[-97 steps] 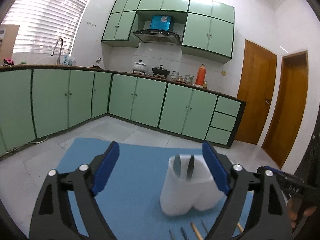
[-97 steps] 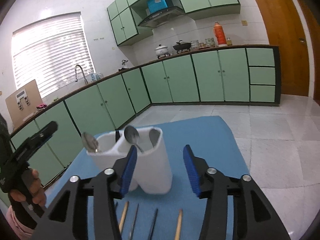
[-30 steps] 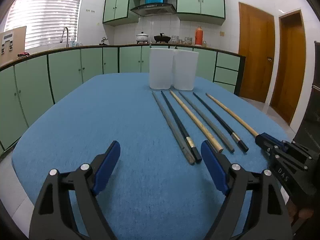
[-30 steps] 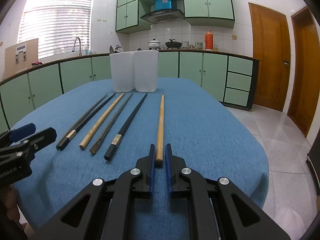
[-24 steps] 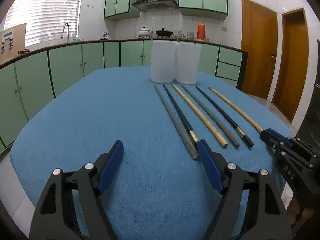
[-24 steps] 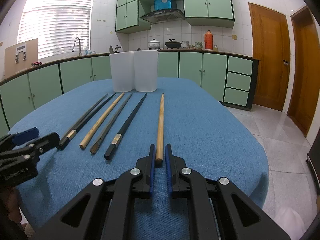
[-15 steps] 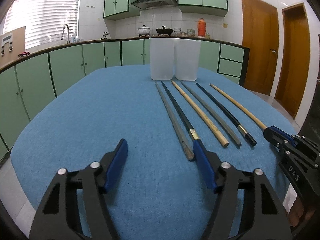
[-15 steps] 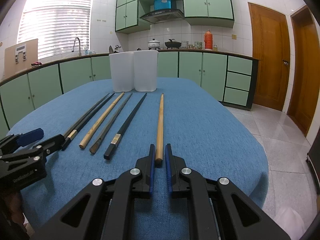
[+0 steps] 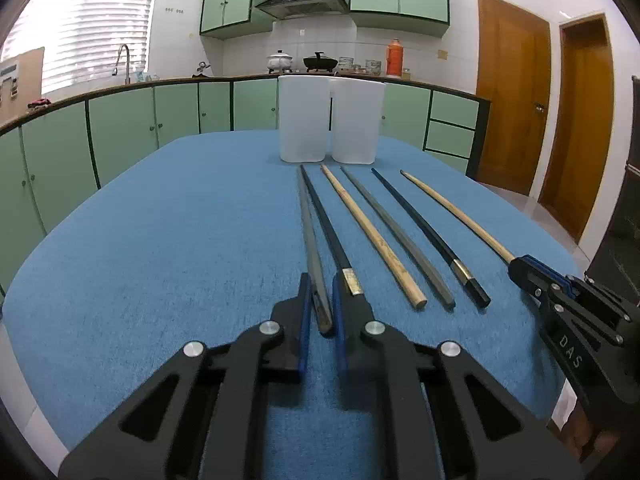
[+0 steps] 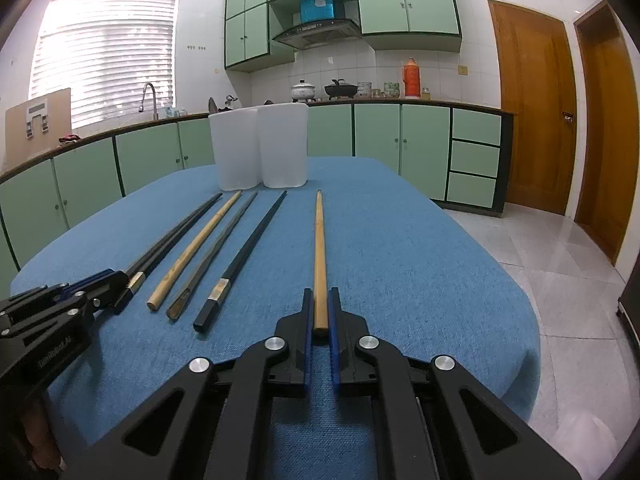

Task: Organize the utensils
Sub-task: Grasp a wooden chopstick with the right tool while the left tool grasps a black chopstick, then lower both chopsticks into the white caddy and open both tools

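Several chopsticks lie side by side on the blue table (image 9: 160, 248), pointing at a white two-part utensil holder (image 9: 332, 122) at the far end. My left gripper (image 9: 320, 300) is shut on the near end of the grey chopstick (image 9: 312, 236), the leftmost one. A black chopstick (image 9: 328, 228) lies right beside it. My right gripper (image 10: 319, 316) is shut on the near end of the light wooden chopstick (image 10: 319, 248), the rightmost one. The holder (image 10: 260, 146) also shows in the right wrist view.
Between the held sticks lie a wooden chopstick (image 9: 372, 236), a grey one (image 9: 396, 236) and a black one (image 9: 428, 236). The table edge drops to a tiled floor (image 10: 568, 280) on the right. Green cabinets line the walls.
My left gripper has moved forward and closed its fingers around the grey chopstick's near end. My right gripper has stayed shut on the wooden chopstick.
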Tool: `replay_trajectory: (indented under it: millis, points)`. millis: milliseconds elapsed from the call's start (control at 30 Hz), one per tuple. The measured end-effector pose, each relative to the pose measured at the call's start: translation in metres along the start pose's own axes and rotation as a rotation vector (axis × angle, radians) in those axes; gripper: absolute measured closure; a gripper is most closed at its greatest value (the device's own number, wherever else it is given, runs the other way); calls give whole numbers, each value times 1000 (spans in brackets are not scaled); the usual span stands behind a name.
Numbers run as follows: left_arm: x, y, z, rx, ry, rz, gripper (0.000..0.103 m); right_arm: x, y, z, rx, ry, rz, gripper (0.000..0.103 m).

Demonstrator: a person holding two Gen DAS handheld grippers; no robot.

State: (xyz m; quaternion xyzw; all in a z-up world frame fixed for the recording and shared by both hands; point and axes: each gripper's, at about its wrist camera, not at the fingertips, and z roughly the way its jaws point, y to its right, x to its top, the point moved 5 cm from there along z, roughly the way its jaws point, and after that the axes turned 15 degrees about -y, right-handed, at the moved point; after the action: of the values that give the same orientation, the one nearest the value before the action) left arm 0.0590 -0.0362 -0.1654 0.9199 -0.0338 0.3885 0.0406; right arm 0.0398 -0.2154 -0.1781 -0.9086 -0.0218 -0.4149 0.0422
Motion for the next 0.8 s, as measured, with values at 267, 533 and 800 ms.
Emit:
replay_trajectory:
  millis: [267,533,800]
  points:
    - [9,-6,-13,8,28,-22,96,10,9,-10,6,9,29,96]
    - [39,-9,-51,14,143,-4,97,41,16,-42,9,91,6,96]
    - [86,-11,-89,-13,260,22,97,93,26,-71,94,152,9,96]
